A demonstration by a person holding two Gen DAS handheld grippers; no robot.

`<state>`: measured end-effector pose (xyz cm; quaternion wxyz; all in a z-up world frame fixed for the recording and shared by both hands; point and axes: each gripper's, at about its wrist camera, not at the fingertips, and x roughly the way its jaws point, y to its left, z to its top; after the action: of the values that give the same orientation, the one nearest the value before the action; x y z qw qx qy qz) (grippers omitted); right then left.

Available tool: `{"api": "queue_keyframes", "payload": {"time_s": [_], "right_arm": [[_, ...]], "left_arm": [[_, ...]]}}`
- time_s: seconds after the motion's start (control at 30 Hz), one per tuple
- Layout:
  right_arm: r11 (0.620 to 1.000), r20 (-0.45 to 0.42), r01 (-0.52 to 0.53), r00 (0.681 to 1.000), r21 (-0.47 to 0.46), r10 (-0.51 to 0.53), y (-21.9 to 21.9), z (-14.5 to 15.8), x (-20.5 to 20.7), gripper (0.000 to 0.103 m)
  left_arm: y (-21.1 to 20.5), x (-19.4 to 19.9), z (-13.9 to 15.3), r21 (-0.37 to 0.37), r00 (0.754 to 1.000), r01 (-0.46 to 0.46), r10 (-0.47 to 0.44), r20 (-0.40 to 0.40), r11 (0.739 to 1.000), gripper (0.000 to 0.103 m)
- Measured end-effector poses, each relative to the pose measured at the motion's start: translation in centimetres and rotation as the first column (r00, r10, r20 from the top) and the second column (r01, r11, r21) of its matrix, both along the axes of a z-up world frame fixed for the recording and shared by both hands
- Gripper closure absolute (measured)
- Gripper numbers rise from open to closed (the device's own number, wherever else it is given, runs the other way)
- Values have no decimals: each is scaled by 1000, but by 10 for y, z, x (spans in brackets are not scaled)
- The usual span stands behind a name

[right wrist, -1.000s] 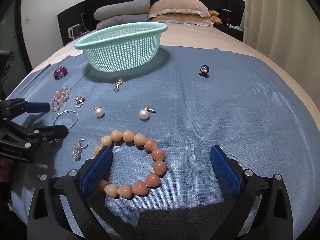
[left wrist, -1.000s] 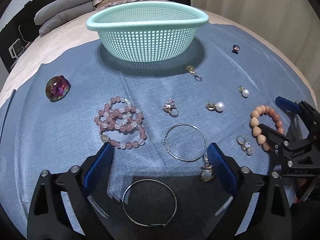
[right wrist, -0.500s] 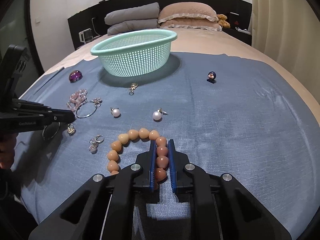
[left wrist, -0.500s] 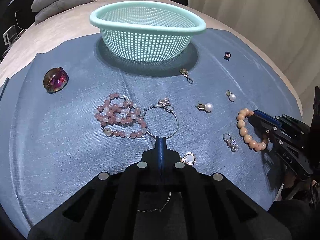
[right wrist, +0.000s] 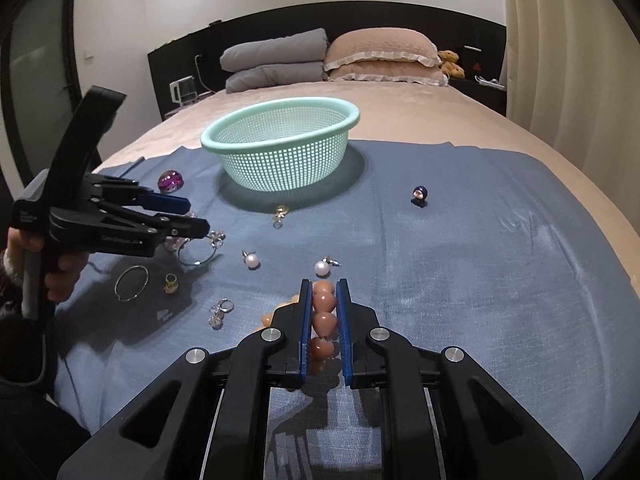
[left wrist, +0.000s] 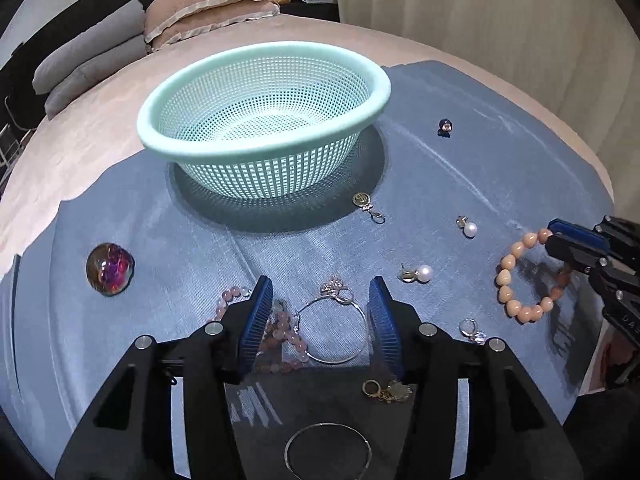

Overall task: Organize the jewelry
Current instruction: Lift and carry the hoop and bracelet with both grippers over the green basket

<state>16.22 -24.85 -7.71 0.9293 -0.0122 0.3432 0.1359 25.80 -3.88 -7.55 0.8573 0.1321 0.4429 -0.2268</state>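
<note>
My right gripper (right wrist: 323, 286) is shut on a peach heart-bead bracelet (right wrist: 323, 302) and holds it lifted off the blue cloth; the bracelet also shows in the left wrist view (left wrist: 516, 276). My left gripper (left wrist: 318, 292) is open and empty, raised above a silver hoop (left wrist: 332, 330) and a pink bead bracelet (left wrist: 276, 332). A mint mesh basket (left wrist: 264, 120) stands empty at the back. A second hoop (left wrist: 328, 456) lies under the left gripper. Two pearl earrings (left wrist: 418, 273) (left wrist: 468, 227) lie between the grippers.
A purple glass stone (left wrist: 110, 268), a gold clasp charm (left wrist: 366, 202), a small dark-blue figure (left wrist: 445, 126), a crystal earring (left wrist: 472, 330) and a gold pendant (left wrist: 386, 390) lie on the blue cloth (right wrist: 480, 260). Pillows (right wrist: 384, 56) sit at the bed's head.
My left gripper, shut half a second ago, has opened and risen, with the hoop lying on the cloth below. My right gripper closed on the peach bracelet and has lifted it.
</note>
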Motion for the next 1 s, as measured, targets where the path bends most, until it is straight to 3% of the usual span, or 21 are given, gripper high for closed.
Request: {"api": "queue_keyframes", "payload": {"time_s": [0.23,0.43,0.53,0.7,1.0], "right_arm": [[1000,9,7,1000,9,-7,-2,2,-1,92],[1000,17,5,1000,9,-5,-1,4,-1,92],[1000,22,5,1000,7,-5,-2,5,-2,92],[1000,42,-10,999,1,10,0,14,-3,92],[999,165,-30,986,-39,36,12,76,2,92]], "left_arm": [[-5,-9,-19,105,975,223,-221,-25,969,52],[-2,-6,-22,86,946,323,-319,-55,943,57],[-7,-13,-20,117,947,321,-319,-31,940,58],[-1,-30,-2,108,949,314,-316,7,943,58],[15,-40,81,50,952,257,-261,159,965,57]]}}
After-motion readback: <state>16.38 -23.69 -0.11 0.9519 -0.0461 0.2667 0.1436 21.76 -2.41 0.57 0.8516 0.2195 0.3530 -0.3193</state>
